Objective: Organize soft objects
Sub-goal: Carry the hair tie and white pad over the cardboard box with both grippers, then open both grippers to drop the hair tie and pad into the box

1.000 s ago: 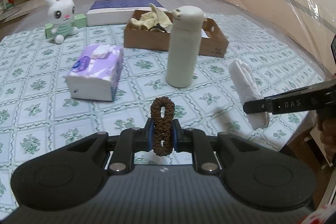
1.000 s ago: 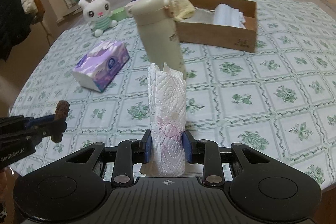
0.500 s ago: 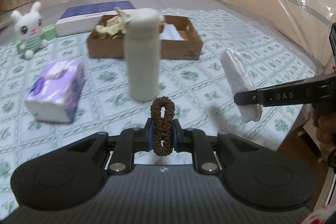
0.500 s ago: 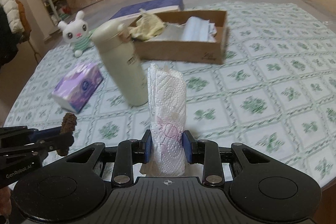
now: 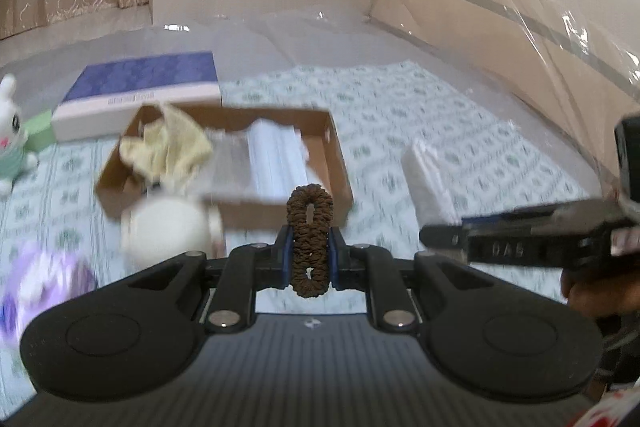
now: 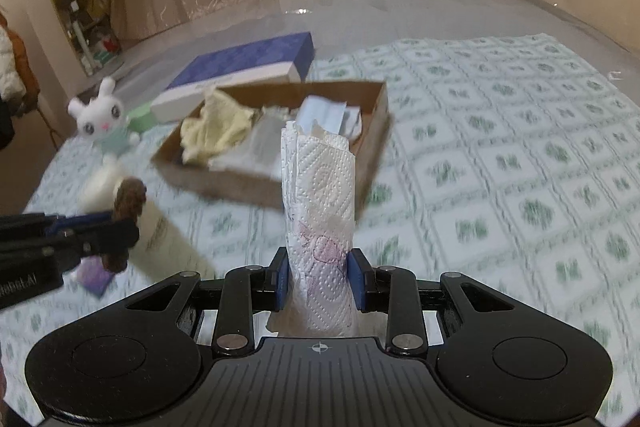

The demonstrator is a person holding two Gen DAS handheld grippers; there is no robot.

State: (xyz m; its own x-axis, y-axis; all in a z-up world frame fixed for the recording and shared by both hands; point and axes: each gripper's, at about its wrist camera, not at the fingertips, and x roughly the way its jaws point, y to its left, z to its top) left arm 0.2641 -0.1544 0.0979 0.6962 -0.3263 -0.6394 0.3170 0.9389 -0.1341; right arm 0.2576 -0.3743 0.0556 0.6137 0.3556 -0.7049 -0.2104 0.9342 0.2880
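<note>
With my left gripper [image 5: 310, 253] clamped on the brown scrunchie [image 5: 310, 235] and my right gripper [image 6: 319, 277] clamped on the folded paper towel [image 6: 320, 211], both just short of the cardboard box [image 6: 372, 143], I could clip the white bottle [image 6: 160, 235] standing beside that box.

Layout around the cardboard box [image 6: 280, 183] on the table [image 6: 520, 147]

In the box lie a crumpled cloth [image 6: 216, 131] at left and folded sheets [image 6: 324, 115] at right. Behind the box sits a flat book-like box [image 6: 240, 71]; left of it a plush rabbit [image 6: 100, 119]; before it, left, a bottle [image 6: 160, 235].
</note>
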